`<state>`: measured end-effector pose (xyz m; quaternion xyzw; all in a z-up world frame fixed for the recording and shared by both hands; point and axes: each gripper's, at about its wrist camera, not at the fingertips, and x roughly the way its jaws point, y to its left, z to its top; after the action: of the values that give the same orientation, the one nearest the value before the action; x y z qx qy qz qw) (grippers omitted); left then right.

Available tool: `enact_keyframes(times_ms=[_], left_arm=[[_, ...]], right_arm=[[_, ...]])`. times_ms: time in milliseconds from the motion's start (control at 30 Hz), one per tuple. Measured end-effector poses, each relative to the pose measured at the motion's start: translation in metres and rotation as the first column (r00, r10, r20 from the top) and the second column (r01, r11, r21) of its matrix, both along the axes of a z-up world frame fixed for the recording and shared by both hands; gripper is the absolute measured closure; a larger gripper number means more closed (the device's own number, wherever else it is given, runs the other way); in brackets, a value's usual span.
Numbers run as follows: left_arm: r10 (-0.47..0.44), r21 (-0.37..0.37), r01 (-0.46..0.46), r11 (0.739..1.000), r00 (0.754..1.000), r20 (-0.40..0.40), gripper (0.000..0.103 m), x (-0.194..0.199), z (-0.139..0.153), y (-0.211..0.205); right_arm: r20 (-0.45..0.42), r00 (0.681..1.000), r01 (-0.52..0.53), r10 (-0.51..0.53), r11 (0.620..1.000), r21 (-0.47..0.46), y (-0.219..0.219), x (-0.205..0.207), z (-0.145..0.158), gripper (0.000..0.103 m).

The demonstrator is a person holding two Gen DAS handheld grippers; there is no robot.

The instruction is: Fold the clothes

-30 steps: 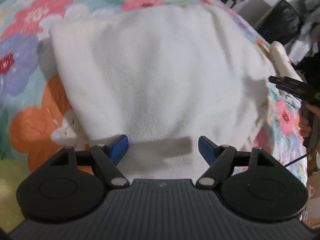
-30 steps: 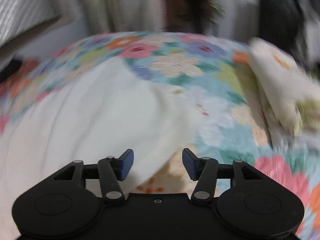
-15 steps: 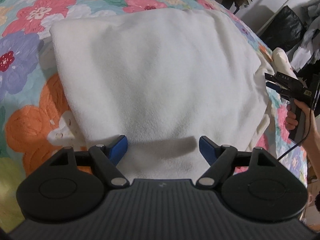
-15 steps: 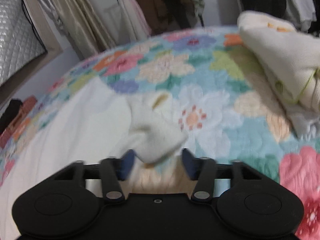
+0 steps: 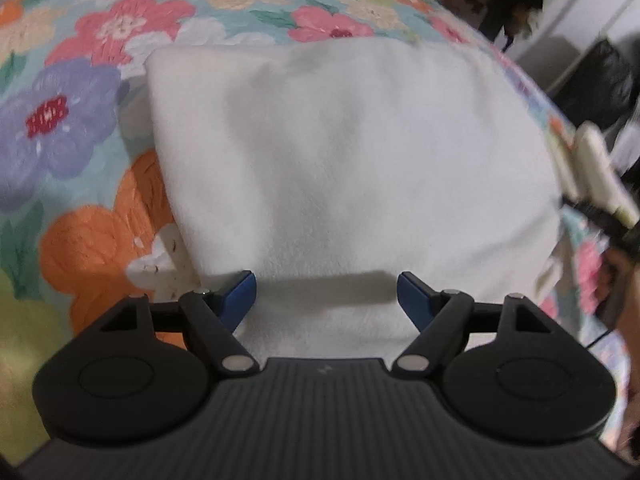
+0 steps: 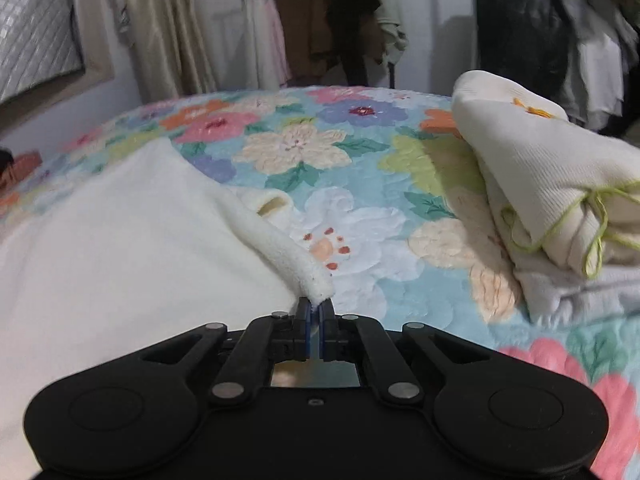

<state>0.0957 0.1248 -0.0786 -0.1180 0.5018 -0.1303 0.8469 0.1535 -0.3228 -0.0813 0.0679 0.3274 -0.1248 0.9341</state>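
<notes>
One fold looks done: your white fleece garment (image 5: 352, 168) lies doubled and flat on the floral bedspread (image 6: 360, 216). Your right tongs (image 6: 315, 314) are clamped on its edge; your left tongs (image 5: 326, 292) hover spread apart above its near hem. Further folds remain.

A white fleece garment (image 5: 352, 168) lies spread flat on the bed, folded into a broad rectangle with a straight far edge and a clean left edge. Its surface is soft and plush, with only faint shallow creases. In the right wrist view its right-hand edge (image 6: 280, 240) is rolled into a thick ridge, drawn up to a pinched point, and a small cuff-like opening (image 6: 272, 202) shows just beyond that ridge. The near part drapes toward the camera.
</notes>
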Motion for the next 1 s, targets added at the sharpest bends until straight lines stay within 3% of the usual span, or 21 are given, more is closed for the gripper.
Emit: enact_keyframes(times_ms=[67,100,133,167,233,333,467,567,700,833,900,1000], left_arm=[[-0.012,0.030,0.011,0.999,1.000,0.006,0.025,-0.002,0.001,-0.004],[-0.016,0.036,0.016,0.999,1.000,0.008,0.025,-0.002,0.002,-0.005],[-0.020,0.039,0.019,0.999,1.000,0.008,0.025,-0.003,0.002,-0.005],[-0.022,0.038,0.021,0.999,1.000,0.008,0.025,-0.004,0.002,-0.004],[-0.022,0.031,0.022,0.999,1.000,0.004,0.025,-0.004,0.001,-0.002],[-0.035,0.039,0.035,0.999,0.999,-0.002,0.025,-0.003,0.001,-0.002],[-0.059,0.065,0.058,0.996,0.998,0.004,0.025,-0.005,0.001,-0.006],[-0.070,0.052,0.069,0.996,0.997,0.012,0.025,-0.010,0.007,-0.001],[-0.039,-0.022,0.041,0.999,0.998,0.055,0.025,-0.019,0.024,0.028],[0.055,-0.062,-0.050,0.997,0.996,0.074,0.024,-0.020,0.034,0.070],[0.079,-0.085,-0.074,0.994,0.995,0.055,0.024,-0.015,0.030,0.084],[0.051,-0.146,-0.053,0.988,0.999,-0.013,0.024,-0.006,0.014,0.083]], right_arm=[[-0.028,1.000,0.001,-0.002,0.999,-0.049,0.008,0.001,0.000,0.091],[-0.060,0.998,-0.028,0.020,0.992,-0.125,0.017,0.002,0.000,0.086],[-0.081,0.996,-0.044,0.028,0.980,-0.195,0.024,0.002,0.000,0.069],[-0.097,0.995,-0.054,0.030,0.964,-0.259,0.029,0.002,0.000,0.060],[-0.091,0.995,-0.055,0.028,0.950,-0.309,0.036,-0.004,0.006,0.059],[-0.047,0.997,-0.070,0.060,0.968,-0.240,0.046,-0.020,0.024,0.052],[-0.007,0.980,-0.196,0.197,0.971,-0.139,0.084,-0.031,0.037,0.048],[-0.035,0.934,-0.356,0.354,0.932,-0.072,0.128,-0.029,0.031,0.048],[-0.071,0.840,-0.536,0.537,0.843,0.042,0.181,-0.032,0.031,0.047],[-0.130,0.749,-0.637,0.650,0.760,0.134,0.214,-0.038,0.030,0.032],[-0.220,0.716,-0.664,0.662,0.744,0.079,0.232,-0.042,0.014,0.024],[-0.253,0.720,-0.666,0.647,0.745,0.010,0.244,-0.044,-0.005,0.019]])
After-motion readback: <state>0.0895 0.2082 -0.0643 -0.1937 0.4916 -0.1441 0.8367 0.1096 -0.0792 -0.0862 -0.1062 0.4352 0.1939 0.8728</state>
